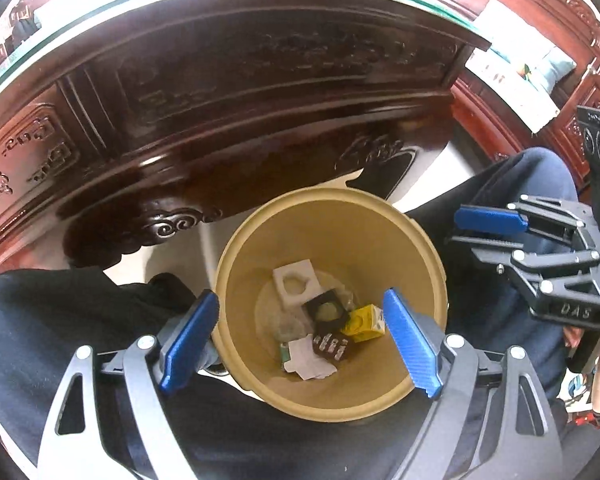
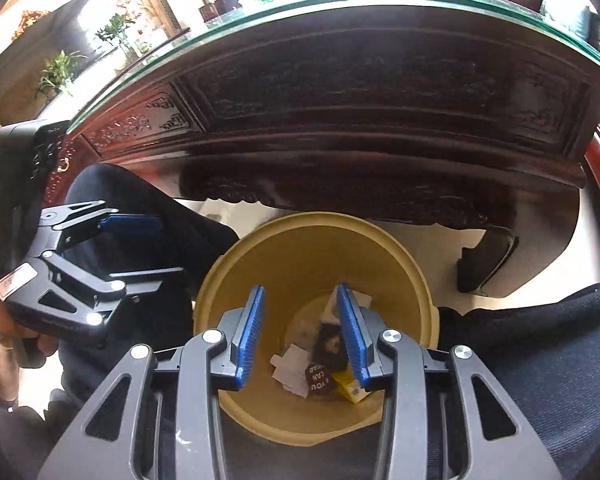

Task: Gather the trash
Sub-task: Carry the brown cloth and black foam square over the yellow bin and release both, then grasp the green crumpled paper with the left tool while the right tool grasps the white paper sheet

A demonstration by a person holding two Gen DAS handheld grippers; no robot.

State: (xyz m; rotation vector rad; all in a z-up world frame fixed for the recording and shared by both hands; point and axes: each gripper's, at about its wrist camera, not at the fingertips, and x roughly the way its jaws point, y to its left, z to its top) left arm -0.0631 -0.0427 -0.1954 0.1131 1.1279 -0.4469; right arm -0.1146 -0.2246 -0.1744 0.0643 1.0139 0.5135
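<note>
Stood on the pale floor between the person's knees, tight against the foot of the carved table: a tan bin (image 1: 332, 240), round and open-topped. Held a small heap at the bottom. Counted a white foam square (image 1: 294, 282) with a round hole, a black square frame (image 1: 327, 311) just beside it, a yellow carton (image 1: 366, 323) touching the frame's right side, a dark brown wrapper (image 1: 332, 346) with pale lettering, a torn white paper scrap (image 1: 310, 364) at the front, and a sliver of green (image 1: 285, 352) at the scrap's left edge. Looked like clear film under the heap, though too faint to be certain.

Hung above the bin's mouth with blue pads spread wide and nothing between them: the left gripper (image 1: 300, 344). Framed the trash between its left pad over the near rim and its right pad over the inside wall.

Hung over the same bin, seen from its own camera: the right gripper (image 2: 302, 336), blue pads parted by a narrower gap, also holding nothing. Showed from the left camera as a black frame with one blue pad, off to the bin's right above the knee.

Rose behind the bin: a dark carved table (image 2: 380, 100) topped by a green-edged glass sheet (image 2: 340, 4). Flanked the bin on both sides: dark trousers (image 1: 60, 320).
</note>
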